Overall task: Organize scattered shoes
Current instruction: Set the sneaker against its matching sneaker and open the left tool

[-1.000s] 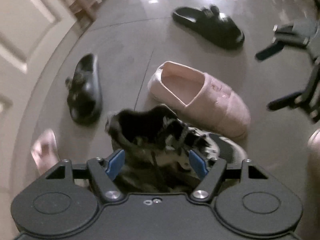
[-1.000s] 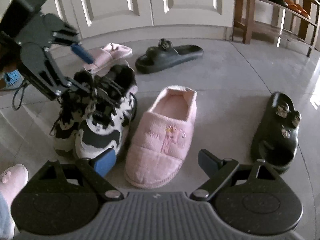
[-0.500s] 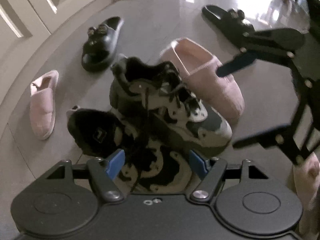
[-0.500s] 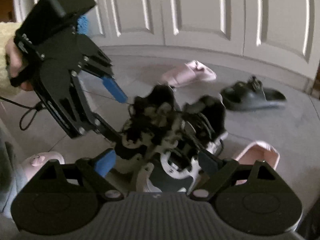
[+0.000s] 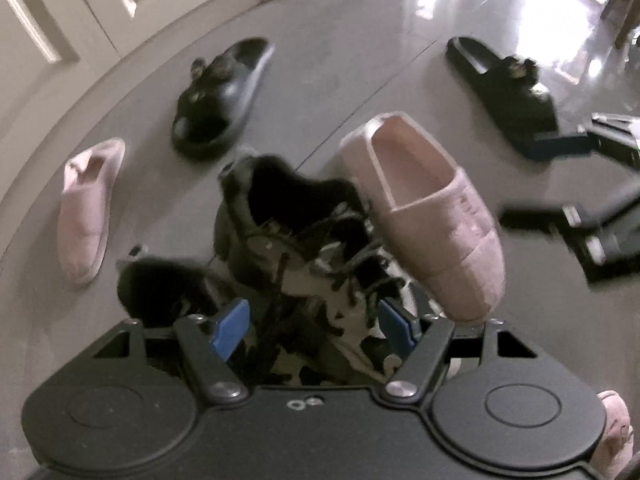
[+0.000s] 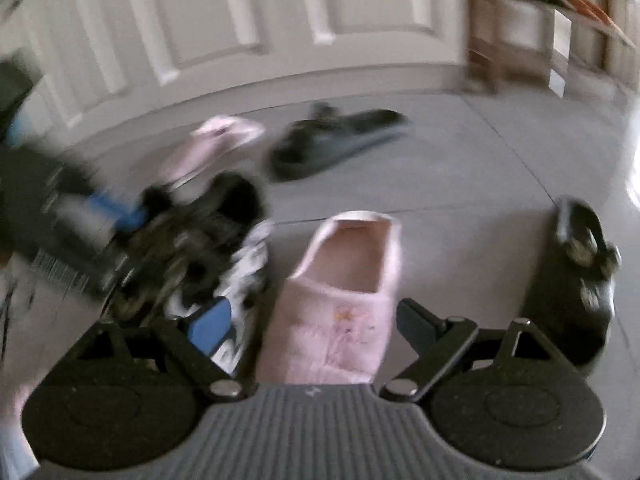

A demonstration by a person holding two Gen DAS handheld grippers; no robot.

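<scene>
**Two grippers over the shoe pile**

Here's the left gripper (image 5: 314, 326), pointing steeply down over the black-and-white lace-up sneaker (image 5: 304, 248), blue pads spread to either side of its laced upper. Whether those pads actually press the shoe, I cannot tell (the laces blur right where it matters). Its twin sneaker (image 5: 160, 284) lies just beside it. Touching the pair on the other side is the large pink quilted slipper (image 5: 432, 216), and from the right wrist view that slipper (image 6: 340, 300) sits squarely ahead of the right gripper (image 6: 308, 320), jaws wide apart, nothing clamped. Across the grey tiled floor (image 5: 340, 40): a smaller pink slipper (image 5: 86, 208) near the white panelled doors (image 6: 240, 20), one black slide sandal (image 5: 218, 96) beside it, another black slide sandal (image 5: 504, 92) well apart.
</scene>
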